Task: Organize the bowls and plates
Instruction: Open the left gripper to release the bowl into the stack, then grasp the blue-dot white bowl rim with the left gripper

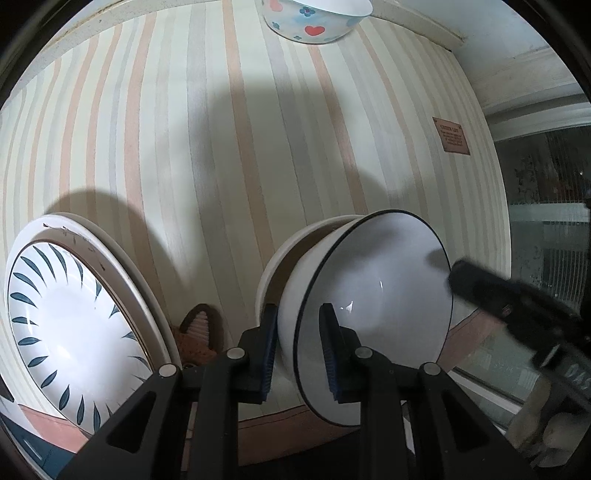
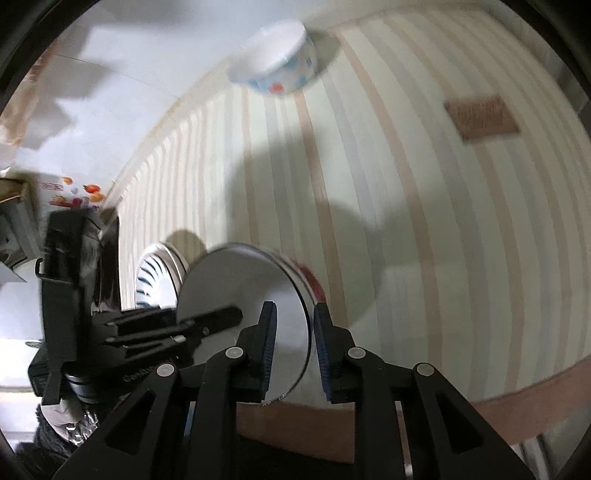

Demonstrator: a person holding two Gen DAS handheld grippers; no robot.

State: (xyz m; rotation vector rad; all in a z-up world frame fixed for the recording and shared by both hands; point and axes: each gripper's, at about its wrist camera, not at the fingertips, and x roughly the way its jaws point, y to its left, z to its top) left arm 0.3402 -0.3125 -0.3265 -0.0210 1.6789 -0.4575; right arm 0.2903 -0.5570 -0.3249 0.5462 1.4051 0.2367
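A white bowl (image 1: 376, 295) with a thin dark rim is tilted on its side over a beige bowl (image 1: 295, 243). My left gripper (image 1: 300, 350) is shut on its wall, one pad outside and one inside. In the right wrist view the same white bowl (image 2: 240, 288) has its rim between the fingers of my right gripper (image 2: 293, 350), with a thin gap showing at the right pad. The right gripper (image 1: 480, 291) shows blurred at the bowl's far rim in the left wrist view. The left gripper (image 2: 221, 317) reaches into the bowl from the left in the right wrist view.
A stack of plates (image 1: 66, 314) topped by a blue leaf pattern lies left of the bowls, also plates (image 2: 155, 273). A bowl with hearts and flowers (image 1: 314, 26) stands far back on the striped tablecloth (image 1: 221, 147). A brown knitted piece (image 1: 195, 332) lies between plates and bowls.
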